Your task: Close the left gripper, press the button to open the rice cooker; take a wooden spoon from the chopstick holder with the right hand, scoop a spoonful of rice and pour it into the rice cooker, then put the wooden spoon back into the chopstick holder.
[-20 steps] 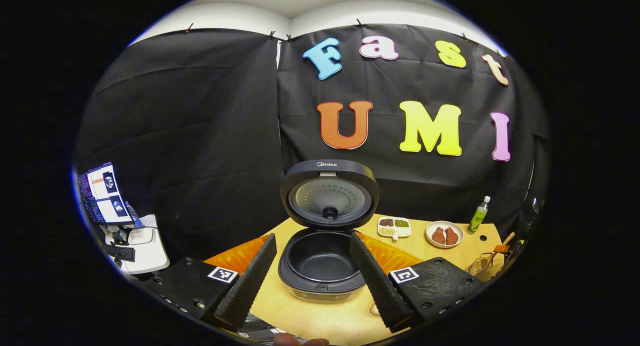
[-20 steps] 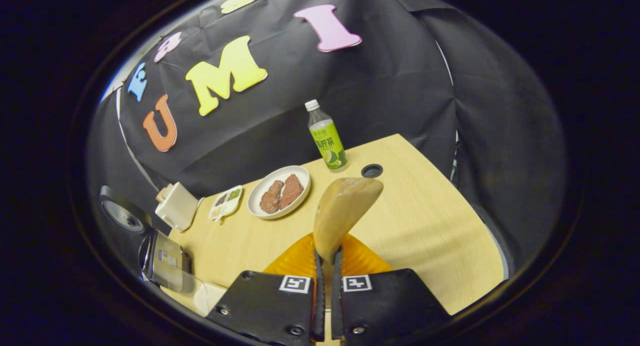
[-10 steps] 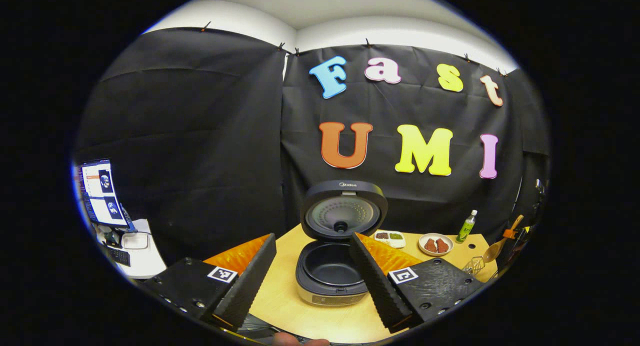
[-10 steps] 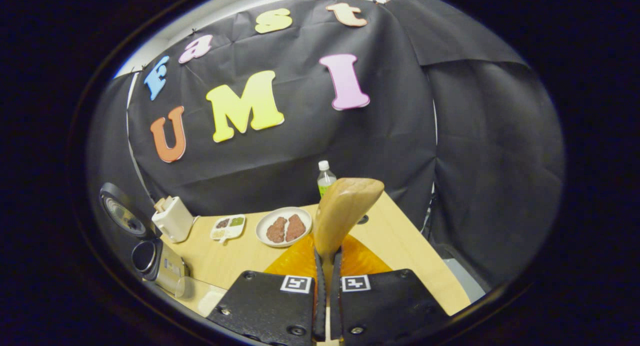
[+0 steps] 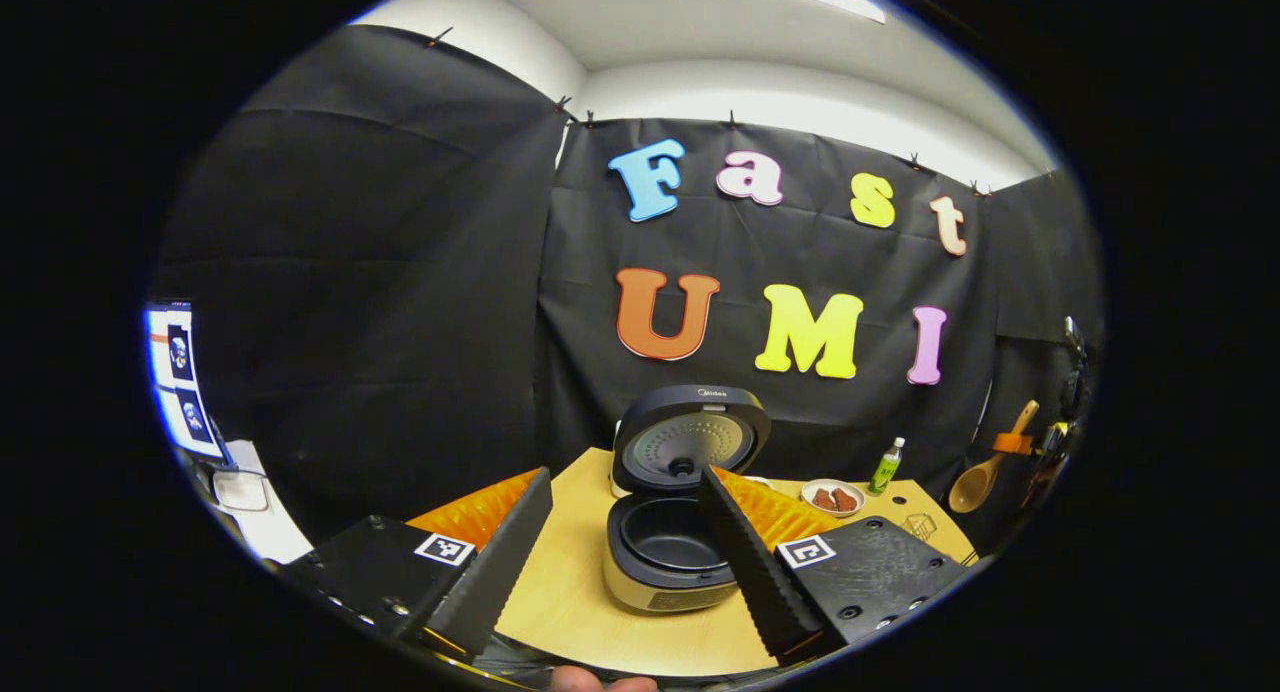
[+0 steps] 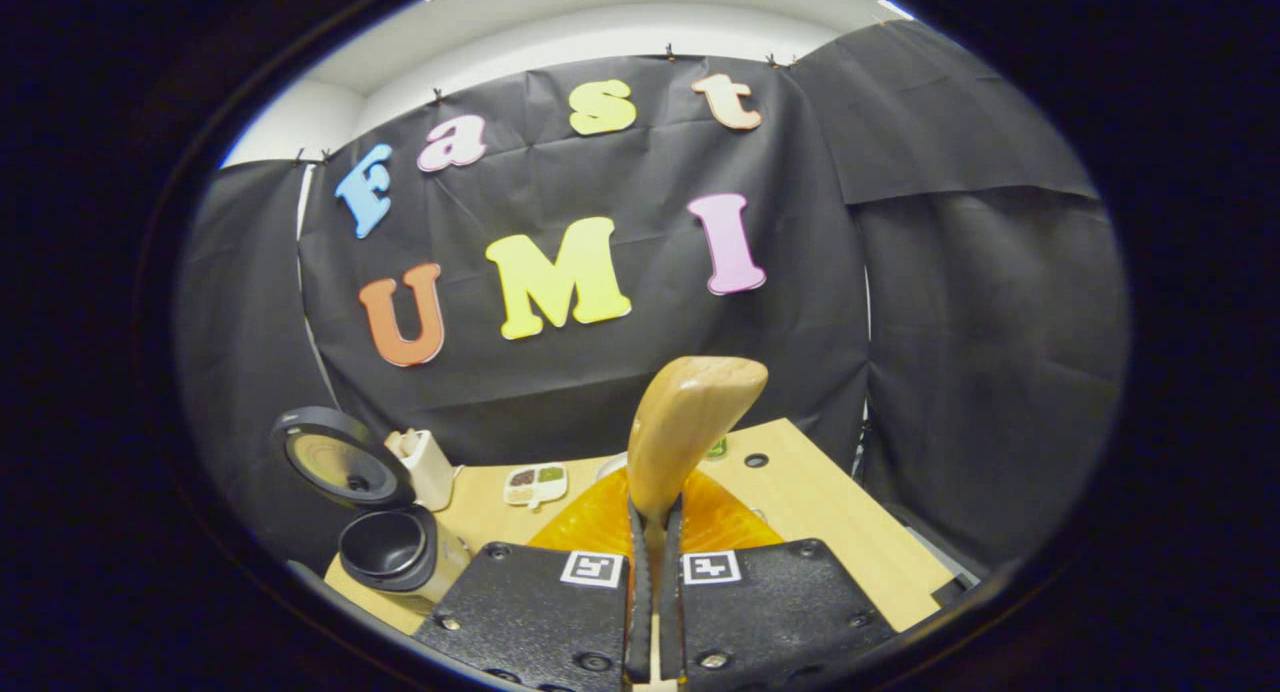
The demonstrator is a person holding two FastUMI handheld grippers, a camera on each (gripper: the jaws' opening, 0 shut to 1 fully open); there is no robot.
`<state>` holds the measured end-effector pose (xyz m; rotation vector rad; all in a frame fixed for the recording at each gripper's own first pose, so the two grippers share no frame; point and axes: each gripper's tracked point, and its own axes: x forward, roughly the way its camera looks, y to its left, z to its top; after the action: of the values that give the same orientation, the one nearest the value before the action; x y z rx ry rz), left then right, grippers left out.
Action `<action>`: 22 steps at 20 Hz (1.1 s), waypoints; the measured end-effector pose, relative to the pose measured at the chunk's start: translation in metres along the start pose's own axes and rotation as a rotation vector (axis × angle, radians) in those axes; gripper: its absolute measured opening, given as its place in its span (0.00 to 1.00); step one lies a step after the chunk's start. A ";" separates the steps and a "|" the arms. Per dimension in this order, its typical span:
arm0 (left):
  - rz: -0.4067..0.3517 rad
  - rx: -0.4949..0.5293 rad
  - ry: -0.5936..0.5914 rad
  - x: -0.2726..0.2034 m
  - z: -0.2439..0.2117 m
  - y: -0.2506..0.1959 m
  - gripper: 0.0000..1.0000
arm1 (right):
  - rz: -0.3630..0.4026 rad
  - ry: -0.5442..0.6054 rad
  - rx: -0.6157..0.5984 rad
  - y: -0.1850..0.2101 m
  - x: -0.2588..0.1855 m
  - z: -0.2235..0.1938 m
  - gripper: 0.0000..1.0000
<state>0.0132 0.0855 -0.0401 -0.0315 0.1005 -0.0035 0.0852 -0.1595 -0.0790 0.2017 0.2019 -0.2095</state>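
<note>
The rice cooker (image 5: 668, 557) stands on the wooden table (image 5: 570, 592) with its lid (image 5: 693, 440) swung up and its dark pot empty. My left gripper (image 5: 625, 572) hovers in front of it, above the table's near edge, open with nothing between its fingers. My right gripper (image 6: 652, 527) is shut on the wooden spoon (image 6: 690, 422), whose bowl sticks up ahead of the fingers. In the left gripper view the wooden spoon (image 5: 985, 472) hangs high at the far right, above the wire chopstick holder (image 5: 918, 524). In the right gripper view the rice cooker (image 6: 395, 550) sits low left.
A white container (image 6: 425, 467) stands behind the cooker. A compartment dish (image 6: 536, 482), a plate of meat (image 5: 833, 497) and a green bottle (image 5: 886, 464) line the table's back. A monitor (image 5: 175, 372) stands off the table to the left.
Both grippers have drawn up and back from the table, so the cooker and dishes look smaller and lower. The right gripper keeps hold of the spoon; the left stays open.
</note>
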 end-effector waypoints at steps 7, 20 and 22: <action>-0.134 -0.012 -0.017 -0.012 0.004 0.010 0.95 | 0.042 0.035 -0.073 0.067 -0.034 -0.019 0.08; -0.246 0.024 0.078 0.005 -0.008 -0.044 0.94 | -0.014 0.205 -0.242 0.068 0.069 -0.154 0.08; -0.225 0.017 0.100 0.019 -0.011 -0.042 0.94 | -0.035 0.234 -0.287 0.064 0.089 -0.178 0.08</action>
<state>0.0310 0.0434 -0.0514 -0.0259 0.1966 -0.2308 0.1533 -0.0753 -0.2583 -0.0640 0.4645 -0.1891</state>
